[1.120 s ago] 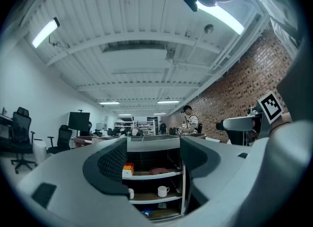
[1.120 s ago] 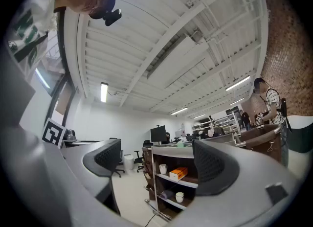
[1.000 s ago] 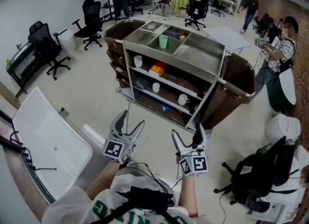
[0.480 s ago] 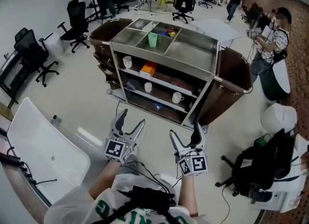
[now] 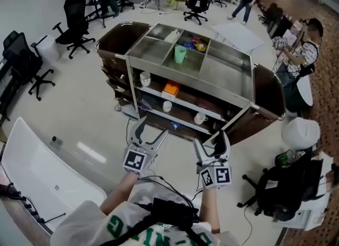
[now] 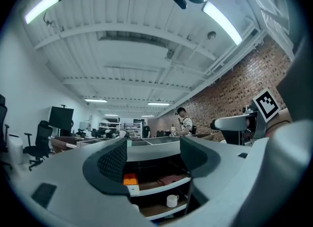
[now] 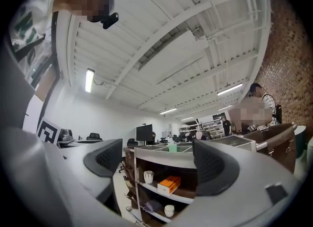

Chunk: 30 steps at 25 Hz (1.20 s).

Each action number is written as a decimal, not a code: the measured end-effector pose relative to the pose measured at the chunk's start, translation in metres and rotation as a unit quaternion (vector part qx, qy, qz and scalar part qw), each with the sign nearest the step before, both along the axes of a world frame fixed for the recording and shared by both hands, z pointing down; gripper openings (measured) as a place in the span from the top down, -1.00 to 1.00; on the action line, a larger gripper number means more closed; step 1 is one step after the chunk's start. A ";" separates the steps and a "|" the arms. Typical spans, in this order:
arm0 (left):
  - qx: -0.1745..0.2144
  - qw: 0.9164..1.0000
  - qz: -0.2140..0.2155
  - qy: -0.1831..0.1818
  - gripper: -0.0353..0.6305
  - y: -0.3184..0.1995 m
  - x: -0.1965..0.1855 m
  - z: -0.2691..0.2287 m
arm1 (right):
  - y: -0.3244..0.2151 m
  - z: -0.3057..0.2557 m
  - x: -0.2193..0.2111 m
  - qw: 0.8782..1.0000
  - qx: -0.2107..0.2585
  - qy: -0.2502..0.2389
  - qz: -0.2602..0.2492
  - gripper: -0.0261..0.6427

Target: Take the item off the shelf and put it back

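Note:
A steel service cart [image 5: 222, 78] stands ahead with open shelves. On its upper shelf are an orange box [image 5: 171, 88] and a white cup [image 5: 145, 79]; two more white cups [image 5: 167, 106] [image 5: 200, 118] sit on the shelf below. A green cup [image 5: 180, 54] stands in a top bin. My left gripper [image 5: 151, 128] and right gripper [image 5: 211, 140] hover side by side just short of the cart's front, both open and holding nothing. The left gripper view frames the orange box [image 6: 129, 178] and a cup [image 6: 171, 200] between its fingers. The right gripper view shows the box [image 7: 168, 184] and a cup [image 7: 148, 176].
Brown bags [image 5: 270, 99] hang at both ends of the cart. A white table [image 5: 37, 170] lies at lower left. Black office chairs [image 5: 71, 25] stand at the left and a loaded one [image 5: 286, 186] at lower right. A person [image 5: 299, 54] stands at the right.
The cart has come nearer and more centred in the head view. Both grippers have moved forward towards its shelves, still spread and with nothing in them.

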<state>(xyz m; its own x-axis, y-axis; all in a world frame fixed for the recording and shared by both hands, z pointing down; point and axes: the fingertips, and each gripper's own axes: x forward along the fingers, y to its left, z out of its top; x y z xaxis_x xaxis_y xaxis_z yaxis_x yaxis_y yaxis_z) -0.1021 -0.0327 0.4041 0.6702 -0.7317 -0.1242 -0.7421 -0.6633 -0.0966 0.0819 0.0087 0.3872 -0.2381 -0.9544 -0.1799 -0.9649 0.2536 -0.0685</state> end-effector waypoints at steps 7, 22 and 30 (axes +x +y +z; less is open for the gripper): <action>-0.027 0.999 0.006 0.017 -0.06 -0.053 -0.030 -0.004 | -0.050 -0.007 -0.028 1.000 0.000 0.019 0.015 -0.49; -0.042 0.998 -0.045 0.007 -0.06 -0.099 -0.013 0.005 | -0.111 0.007 0.005 1.000 -0.005 -0.009 -0.020 -0.49; -0.054 0.998 -0.043 -0.001 -0.06 -0.099 0.009 0.020 | -0.119 0.018 0.017 0.999 -0.014 -0.009 -0.029 -0.48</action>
<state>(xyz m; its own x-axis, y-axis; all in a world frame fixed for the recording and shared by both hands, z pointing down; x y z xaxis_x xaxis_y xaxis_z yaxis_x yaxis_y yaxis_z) -0.0929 -0.1318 0.4242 0.6044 -0.7957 -0.0399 -0.7967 -0.6037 -0.0302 0.0984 -0.1106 0.4052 -0.2893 -0.9441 -0.1580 -0.9475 0.3059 -0.0933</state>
